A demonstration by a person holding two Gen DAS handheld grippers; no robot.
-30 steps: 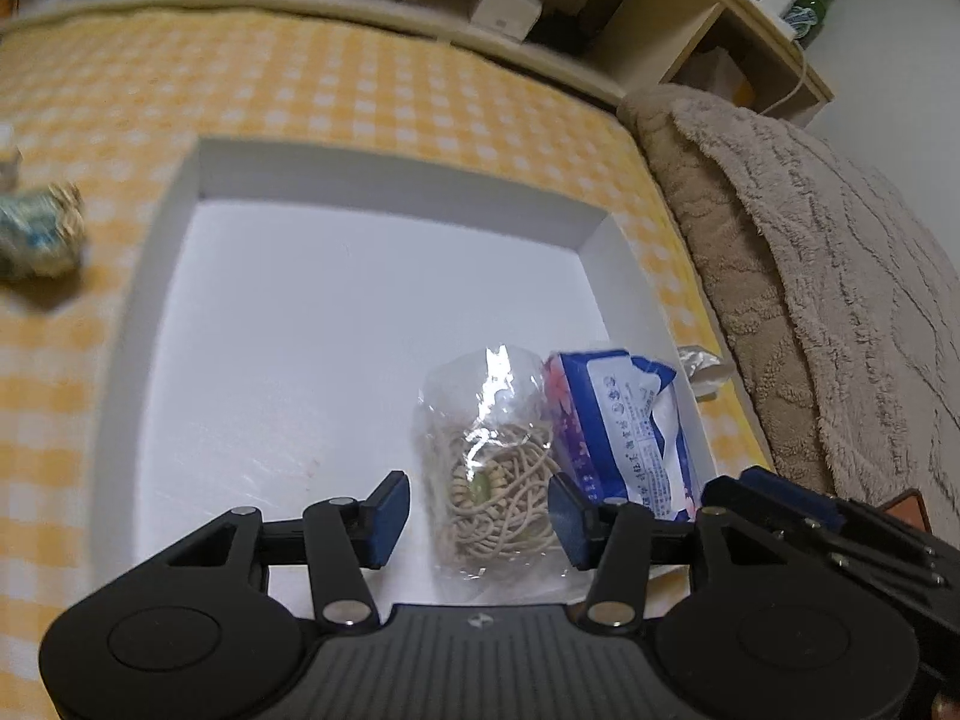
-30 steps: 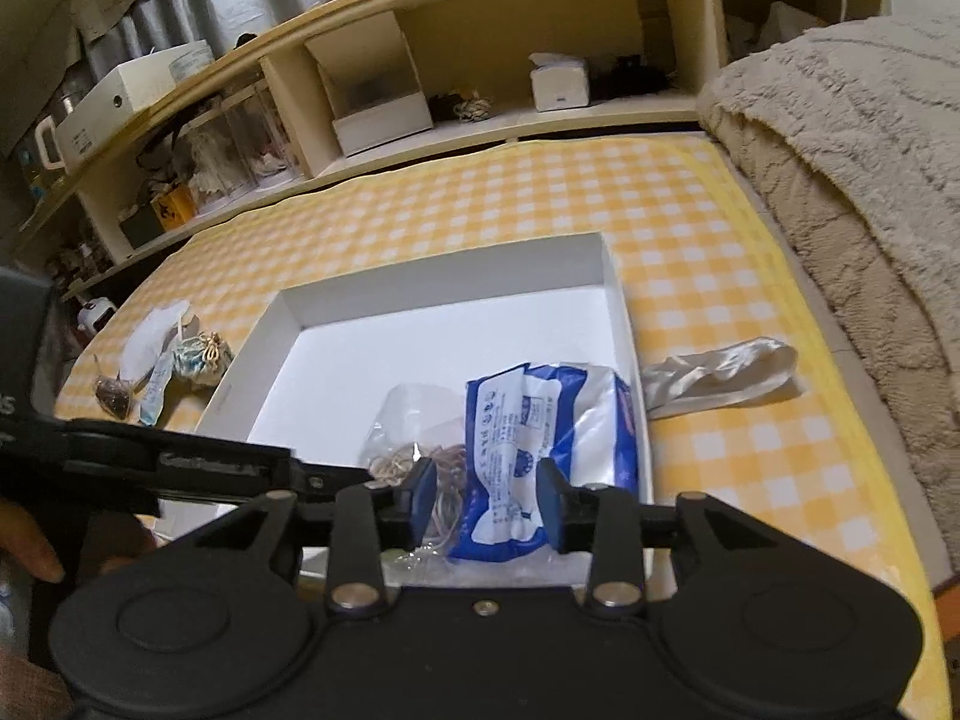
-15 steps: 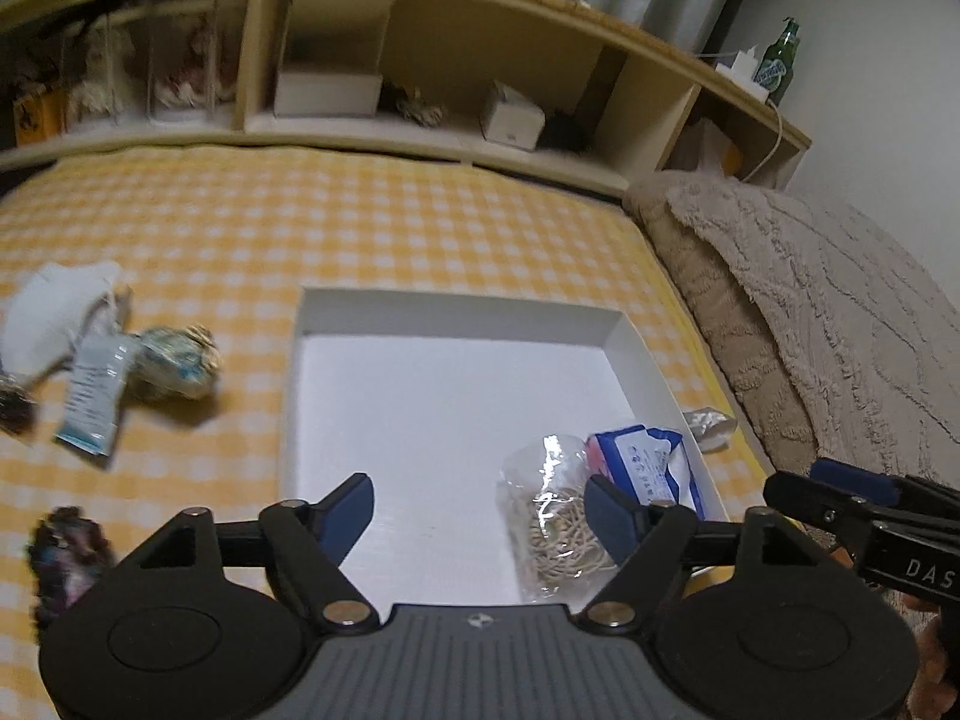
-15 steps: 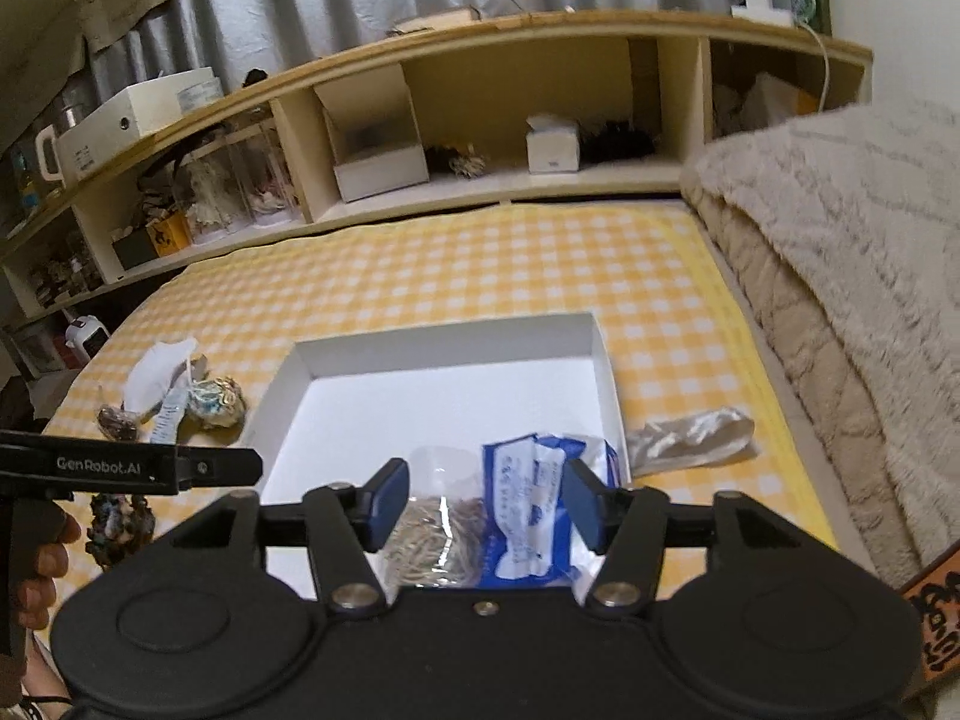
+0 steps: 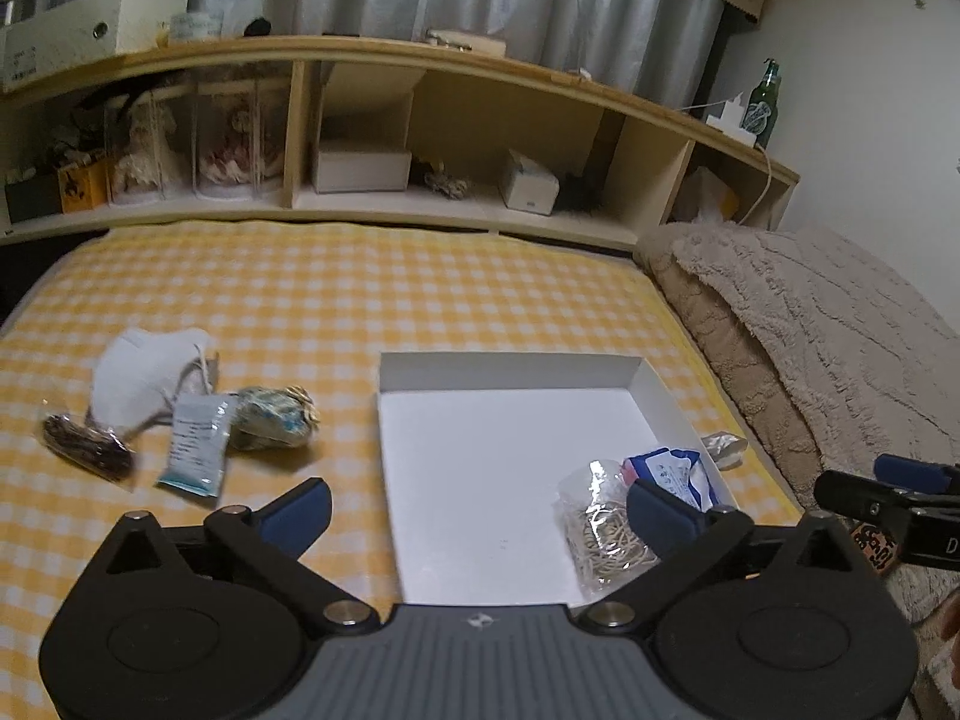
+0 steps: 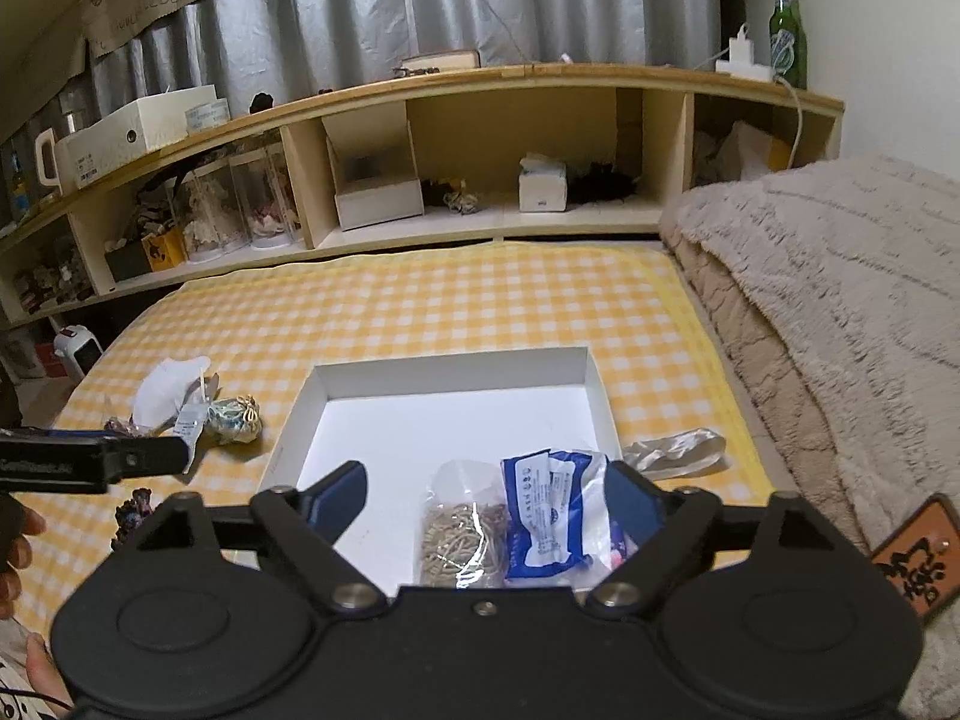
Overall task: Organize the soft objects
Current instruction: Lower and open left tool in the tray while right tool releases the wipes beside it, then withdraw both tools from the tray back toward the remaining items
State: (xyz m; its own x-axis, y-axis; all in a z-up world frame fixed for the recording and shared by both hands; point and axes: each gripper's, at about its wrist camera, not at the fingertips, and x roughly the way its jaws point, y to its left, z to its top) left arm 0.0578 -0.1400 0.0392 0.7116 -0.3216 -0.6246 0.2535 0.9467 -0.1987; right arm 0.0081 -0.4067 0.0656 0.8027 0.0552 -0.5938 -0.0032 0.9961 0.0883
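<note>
Now the blue packet [image 6: 549,513] and clear bag of bands [image 6: 459,534] lie side by side in the white box's [image 6: 447,375] near right corner, long axes running toward the far wall; left gripper [image 5: 477,510] and right gripper [image 6: 486,498], jaws just widened, hang spread above them, clasping nothing.

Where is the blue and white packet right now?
The blue and white packet lies inside the white box, in its near right corner, right beside the clear bag of rubber bands.
</note>
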